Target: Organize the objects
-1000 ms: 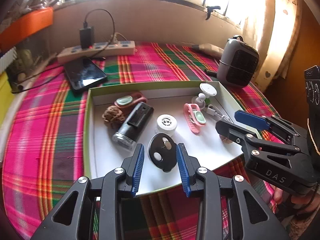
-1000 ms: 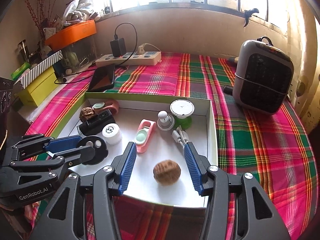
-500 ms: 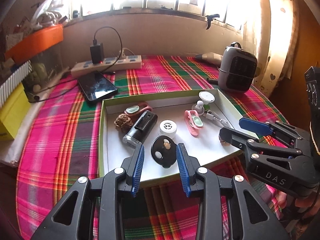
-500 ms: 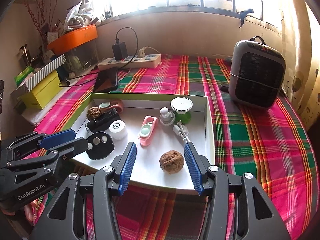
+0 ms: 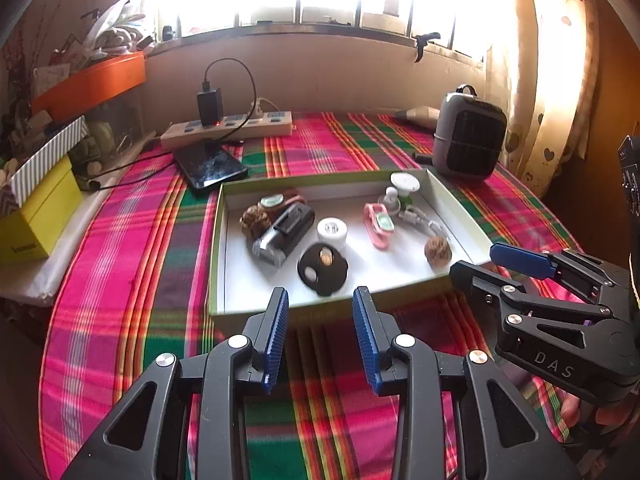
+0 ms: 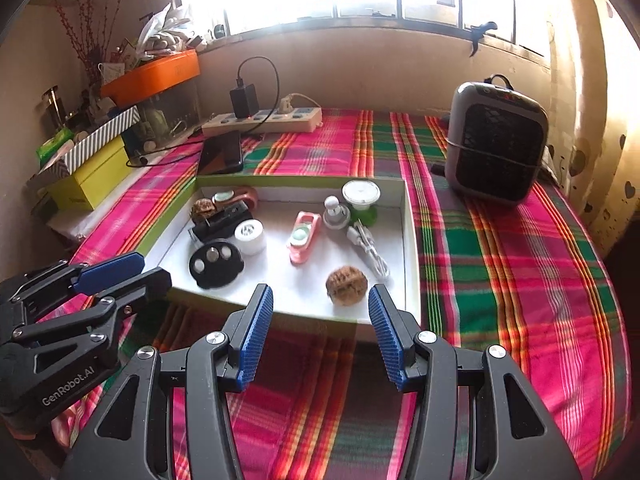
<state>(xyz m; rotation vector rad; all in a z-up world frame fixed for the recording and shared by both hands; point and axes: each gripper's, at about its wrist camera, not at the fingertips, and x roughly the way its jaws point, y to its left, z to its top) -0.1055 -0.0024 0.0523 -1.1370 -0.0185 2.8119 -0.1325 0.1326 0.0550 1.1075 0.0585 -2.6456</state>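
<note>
1. Both pairs of jaws stand partly open with nothing between them: the left gripper [image 5: 320, 332], at the bottom centre of the left wrist view, has the narrower gap, and the right gripper [image 6: 320, 332], at the bottom centre of its own view, the wider one.
2. Each gripper hangs over the plaid tablecloth [image 6: 520, 280] just short of the near rim of the box [image 5: 216, 240], touching neither the box nor anything in it.
3. Everything small lies inside the box. In the left half of the left wrist view sit a walnut [image 5: 255, 219], a black case [image 5: 284, 232], a white cap [image 5: 332, 231] and a black disc [image 5: 322, 269].
4. In the right half lie a pink clip [image 5: 378, 224], a white cable [image 5: 420, 220] and a second walnut [image 5: 438, 251], with a small green-based stand [image 6: 361, 198] in the far corner.
5. Outside the box I see only a phone [image 5: 210, 164], a power strip [image 5: 228, 128] and a small heater [image 6: 496, 140], none of which looks like part of the sorting.
6. My reading is that the gathering is done or nearly so. What may be left is tidying within the box, though the pictures give no target layout.
</note>
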